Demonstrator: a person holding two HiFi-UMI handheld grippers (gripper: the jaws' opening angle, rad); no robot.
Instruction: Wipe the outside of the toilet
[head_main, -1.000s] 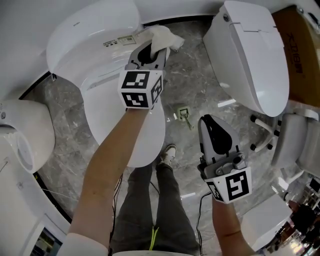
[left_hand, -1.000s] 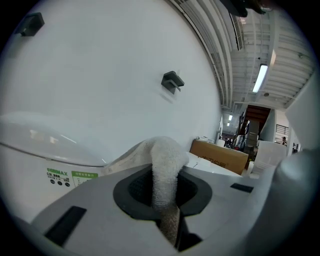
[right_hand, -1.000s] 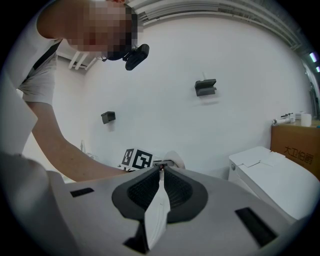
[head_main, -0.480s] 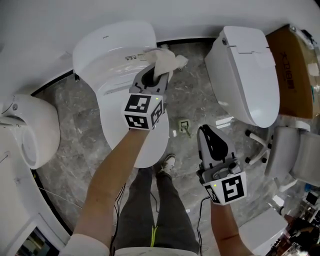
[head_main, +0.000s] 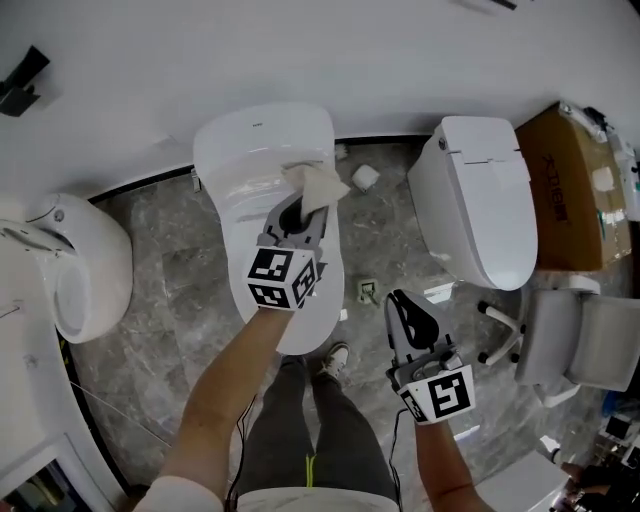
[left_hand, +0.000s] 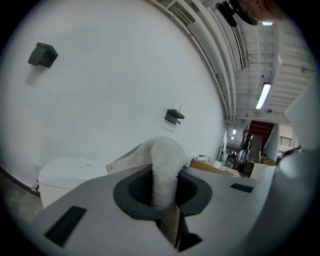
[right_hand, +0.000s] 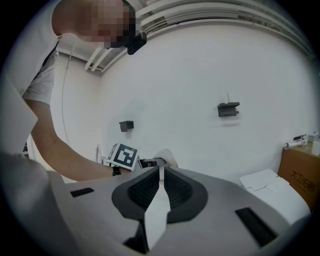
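The white toilet (head_main: 250, 150) stands against the wall with its lid down; in the left gripper view its tank (left_hand: 70, 172) shows low at the left. My left gripper (head_main: 297, 212) hangs over the lid near the tank, shut on a white cloth (head_main: 316, 185). The cloth (left_hand: 165, 165) bulges up from between the jaws. My right gripper (head_main: 403, 307) is shut and holds nothing, low over the floor to the right of the toilet. From the right gripper view (right_hand: 161, 172) I see the left gripper's marker cube (right_hand: 124, 156) and the cloth (right_hand: 168, 156).
A second white toilet (head_main: 480, 200) stands to the right, beside a cardboard box (head_main: 575, 185). Another white fixture (head_main: 70, 262) is at the left. A paper roll (head_main: 365, 177) lies on the marble floor between the toilets. A white chair (head_main: 575, 345) is at lower right.
The head view has pulled back and shows more of the room. My left gripper, with the cloth, has shifted from the toilet's right edge to over the lid. The right gripper stays low.
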